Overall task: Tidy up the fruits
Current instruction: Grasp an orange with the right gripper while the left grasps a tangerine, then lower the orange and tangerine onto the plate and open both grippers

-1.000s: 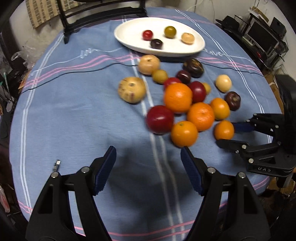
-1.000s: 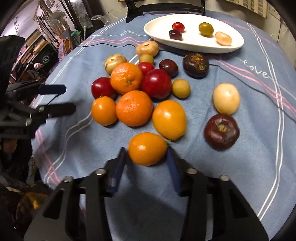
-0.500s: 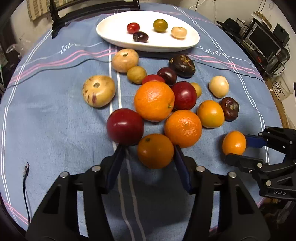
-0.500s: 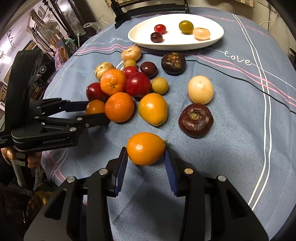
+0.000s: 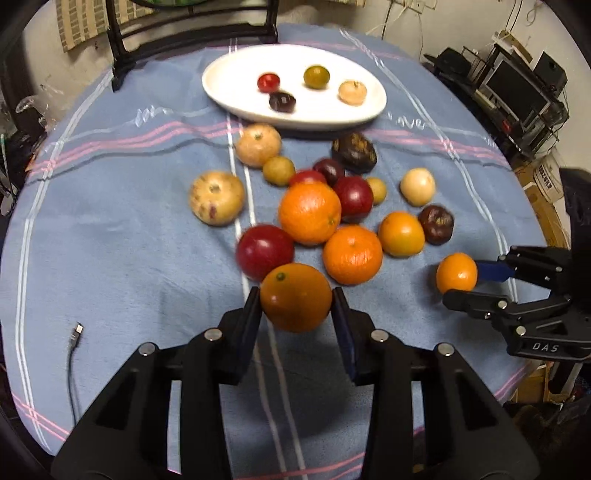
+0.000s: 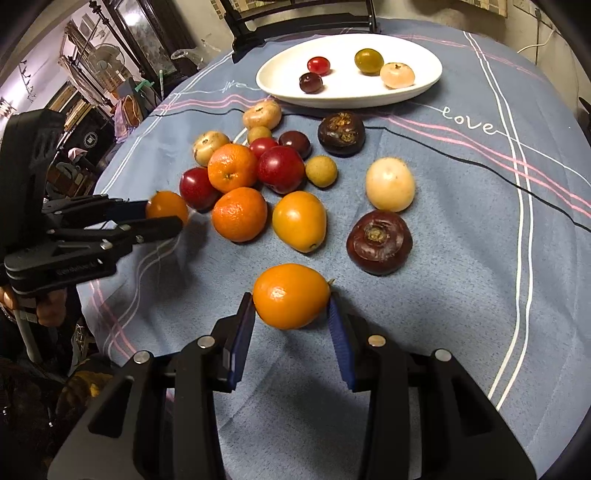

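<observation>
My left gripper (image 5: 295,306) is shut on an orange (image 5: 295,297) and holds it just above the blue cloth, beside a red apple (image 5: 264,251). My right gripper (image 6: 291,306) is shut on a smaller orange fruit (image 6: 290,295), held off the cloth. The same fruit (image 5: 456,273) shows in the left wrist view at the right gripper's fingers. A heap of oranges, red apples, dark and pale fruits (image 5: 310,212) lies mid-table. A white oval plate (image 5: 229,79) at the far side holds several small fruits.
A black chair (image 5: 192,26) stands behind the plate. A cable end (image 5: 75,332) lies on the cloth at front left. Shelves and boxes stand off the table's right side (image 5: 524,85). The table edge curves close on both sides.
My left gripper moved forward, closed on the front orange and raised it. My right gripper lifted its orange fruit and drew it back from the heap.
</observation>
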A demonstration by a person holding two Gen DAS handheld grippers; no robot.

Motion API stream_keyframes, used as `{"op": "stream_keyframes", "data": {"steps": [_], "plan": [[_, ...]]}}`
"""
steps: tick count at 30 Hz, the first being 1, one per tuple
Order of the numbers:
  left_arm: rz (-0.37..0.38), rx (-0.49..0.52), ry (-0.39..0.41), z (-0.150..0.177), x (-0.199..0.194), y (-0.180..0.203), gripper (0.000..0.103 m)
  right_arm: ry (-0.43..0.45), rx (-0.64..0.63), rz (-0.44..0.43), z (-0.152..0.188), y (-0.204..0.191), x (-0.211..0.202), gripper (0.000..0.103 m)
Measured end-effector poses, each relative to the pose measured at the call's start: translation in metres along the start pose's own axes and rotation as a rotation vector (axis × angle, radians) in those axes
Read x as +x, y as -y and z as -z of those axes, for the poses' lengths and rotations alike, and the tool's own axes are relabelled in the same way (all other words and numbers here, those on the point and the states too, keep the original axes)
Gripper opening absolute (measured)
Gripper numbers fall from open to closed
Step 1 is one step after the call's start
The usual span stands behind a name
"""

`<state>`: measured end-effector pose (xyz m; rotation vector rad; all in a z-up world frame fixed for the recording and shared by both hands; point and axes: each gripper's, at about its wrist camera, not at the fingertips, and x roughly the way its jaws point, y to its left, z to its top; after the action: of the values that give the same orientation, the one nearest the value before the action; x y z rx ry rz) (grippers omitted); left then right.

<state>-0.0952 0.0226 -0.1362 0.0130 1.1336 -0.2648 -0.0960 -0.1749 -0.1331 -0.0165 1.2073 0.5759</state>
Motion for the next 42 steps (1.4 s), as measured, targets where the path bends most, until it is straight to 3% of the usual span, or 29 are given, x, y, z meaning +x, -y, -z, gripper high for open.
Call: {"op": "stream_keyframes", "data": {"steps": [8, 20, 29, 42], "plan": [[-0.031, 0.036, 0.131, -0.056, -0.043, -0.005, 0.039, 0.124, -0.018, -0.016, -0.03, -0.008, -0.041, 0.04], [-0.111, 0.077, 0.252, -0.169, -0.056, 0.001, 0.039, 0.347, -0.109, 0.056, -0.137, -0.007, -0.096, 0.04], [-0.132, 0.067, 0.232, -0.204, -0.021, 0.005, 0.039, 0.382, -0.076, 0.07, -0.192, 0.016, -0.079, 0.04], [-0.142, 0.055, 0.166, -0.234, 0.031, -0.008, 0.039, 0.312, -0.056, 0.051, -0.222, 0.037, -0.032, 0.04]]}}
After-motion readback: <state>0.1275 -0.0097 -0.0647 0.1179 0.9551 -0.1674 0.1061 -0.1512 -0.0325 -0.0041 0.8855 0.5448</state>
